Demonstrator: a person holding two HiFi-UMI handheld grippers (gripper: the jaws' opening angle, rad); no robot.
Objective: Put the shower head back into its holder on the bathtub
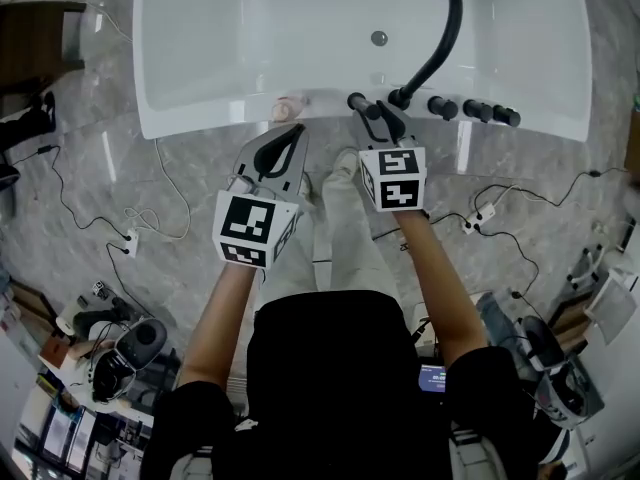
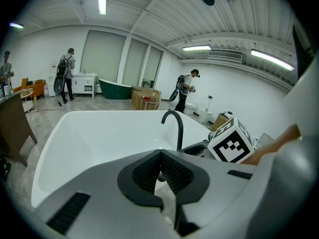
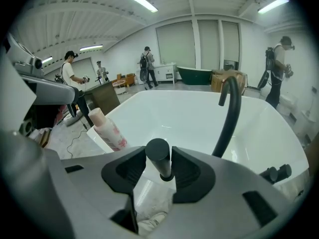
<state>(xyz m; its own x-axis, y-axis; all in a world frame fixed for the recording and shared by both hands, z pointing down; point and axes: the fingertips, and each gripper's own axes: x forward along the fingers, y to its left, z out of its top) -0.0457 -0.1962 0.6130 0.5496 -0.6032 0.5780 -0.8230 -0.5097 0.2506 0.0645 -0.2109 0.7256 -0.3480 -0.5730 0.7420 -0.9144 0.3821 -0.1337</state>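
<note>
Right gripper (image 1: 374, 118) has its jaws loose on either side of the black cylindrical shower head (image 3: 159, 156), with the pads not squeezing it, so it's let go. The shower head stands upright in its holder (image 3: 166, 177) on the white bathtub's (image 1: 200, 58) near rim, just beside the curved black faucet (image 1: 440, 38). Left gripper (image 2: 159, 156) is clenched on nothing
</note>
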